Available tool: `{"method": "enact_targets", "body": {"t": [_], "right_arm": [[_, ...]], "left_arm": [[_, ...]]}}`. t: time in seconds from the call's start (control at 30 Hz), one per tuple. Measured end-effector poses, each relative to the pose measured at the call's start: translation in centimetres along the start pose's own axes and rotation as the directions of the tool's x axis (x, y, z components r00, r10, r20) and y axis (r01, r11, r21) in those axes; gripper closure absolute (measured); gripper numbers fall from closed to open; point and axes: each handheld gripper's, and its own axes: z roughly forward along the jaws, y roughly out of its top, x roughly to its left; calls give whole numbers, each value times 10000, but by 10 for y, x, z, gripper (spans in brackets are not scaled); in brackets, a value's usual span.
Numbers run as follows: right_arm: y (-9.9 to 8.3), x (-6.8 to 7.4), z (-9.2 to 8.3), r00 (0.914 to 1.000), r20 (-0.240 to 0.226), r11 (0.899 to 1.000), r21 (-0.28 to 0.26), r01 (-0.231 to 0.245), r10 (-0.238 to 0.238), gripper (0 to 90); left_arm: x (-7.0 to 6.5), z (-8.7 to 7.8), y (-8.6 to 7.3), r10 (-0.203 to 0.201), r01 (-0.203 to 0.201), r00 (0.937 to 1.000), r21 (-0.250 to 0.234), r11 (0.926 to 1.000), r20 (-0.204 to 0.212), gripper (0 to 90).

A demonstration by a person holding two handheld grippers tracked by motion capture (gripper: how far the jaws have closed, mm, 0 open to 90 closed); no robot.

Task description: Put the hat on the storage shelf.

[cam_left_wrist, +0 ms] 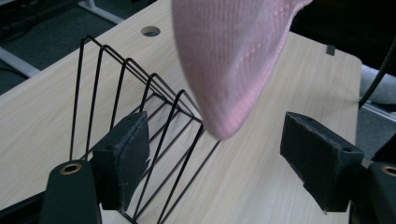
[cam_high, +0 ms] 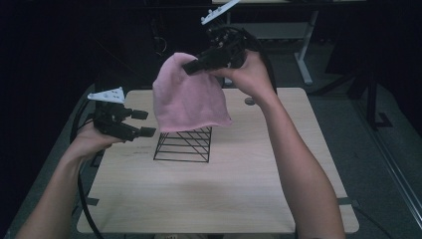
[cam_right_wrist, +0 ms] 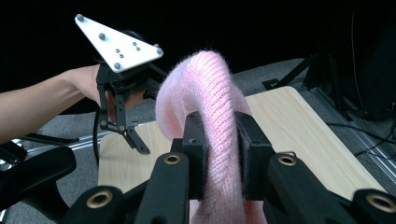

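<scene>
**Pink knit hat held aloft over wire rack; left gripper idle**

The right gripper [cam_high: 191,66] is clenched on the pink knit hat [cam_high: 186,94], gripping a fold near the crown. In the right gripper view the two black pads press the knit from both sides with no gap showing, and the fabric bulges up above them. The hat hangs clear of the table [cam_high: 224,189], its open brim at the bottom, above the far-centre part of the tabletop. Its lower edge overlaps the top of the black wire rack [cam_high: 183,144] in the high view; whether fabric and wire touch cannot be told from there. In the left gripper view the hat's lowest tip hangs just above the rack's slanted wires and looks apart from them.

The wire rack stands on the table, left of centre and toward the far edge, its triangular dividers upright.

The left gripper [cam_high: 142,123] is released: its jaws stand wide apart with nothing between the pads. It is held off the surface at the table's left edge, near the far-left corner, pointing toward the rack and the hanging hat, just beside the rack without touching it. A round cable hole [cam_high: 250,101] sits near the far edge of the table.
</scene>
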Motion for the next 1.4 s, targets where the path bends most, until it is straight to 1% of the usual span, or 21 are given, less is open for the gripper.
{"method": "enact_targets", "body": {"t": [0.03,0.07,0.1,0.13,0.17,0.23,0.27,0.33,0.37,0.4,0.5,0.57,0.63,0.67,0.77,0.83,0.93,1.0,1.03,1.23,1.4], "right_arm": [[2,0,2,10000,-10,10000,6,17,-17,758],[5,1,4,9999,-29,9999,-18,-106,106,758],[7,1,5,10000,-41,10000,-31,-72,72,758],[8,1,7,10000,-59,10000,-68,-22,22,759],[10,1,9,10000,-91,9999,-110,-21,20,759],[13,1,14,9999,-152,9998,-206,15,-18,759],[14,1,16,9998,-181,9998,-176,6,-9,759],[14,1,18,9998,-178,9999,-141,47,-49,759],[14,1,18,9998,-178,9999,-141,47,-49,759],[15,1,20,9998,-188,9999,-127,69,-71,759],[15,-1,22,9998,-175,9999,-130,72,-74,759],[14,-3,23,9999,-148,9999,-145,39,-41,758],[14,-4,24,9999,-111,9999,-160,46,-48,759],[14,-4,24,9999,-119,9998,-192,-91,89,759],[12,-9,26,9999,-35,9996,-226,-168,167,759],[10,-12,27,9996,-12,9993,-232,-289,289,758],[5,-18,30,9991,-3,9989,-193,-430,430,758],[2,-21,32,9986,-19,9985,-145,-536,536,758],[0,-23,34,9983,-13,9982,-151,-585,585,758],[-13,-34,36,9959,-3,9957,-243,-899,900,759],[-20,-37,35,9956,-54,9952,-272,-939,938,759]], "left_arm": [[1,0,1,-44,44,10000,45,10000,16,248],[2,0,2,-52,52,10000,106,9999,19,284],[3,0,3,-56,56,10000,163,9999,29,284],[5,0,4,-48,47,10000,190,9998,49,320],[7,0,5,-181,180,9998,228,9996,37,367],[12,-2,5,-510,508,9986,227,9985,112,511],[16,-2,5,-761,758,9969,150,9970,202,539],[19,-3,5,-820,817,9963,144,9966,253,617],[21,-3,4,-815,810,9962,187,9965,320,617],[23,-2,3,-797,787,9960,254,9966,407,662],[26,0,2,-773,764,9968,386,9963,214,766],[27,0,2,-787,787,9969,276,9965,8,817],[28,0,2,-750,752,9971,223,9969,-85,822],[29,0,2,-765,768,9969,212,9968,-163,828],[32,1,2,-753,760,9963,153,9970,-421,834],[34,1,1,-789,798,9957,182,9966,-485,841],[35,3,-1,-710,735,9956,403,9965,-605,851],[36,7,-1,-548,598,9952,601,9964,-812,853],[36,9,-1,-583,645,9942,672,9957,-904,853],[37,20,1,-356,464,9925,916,9947,-1169,853],[38,27,1,-176,322,9921,1164,9927,-1240,853]]}}
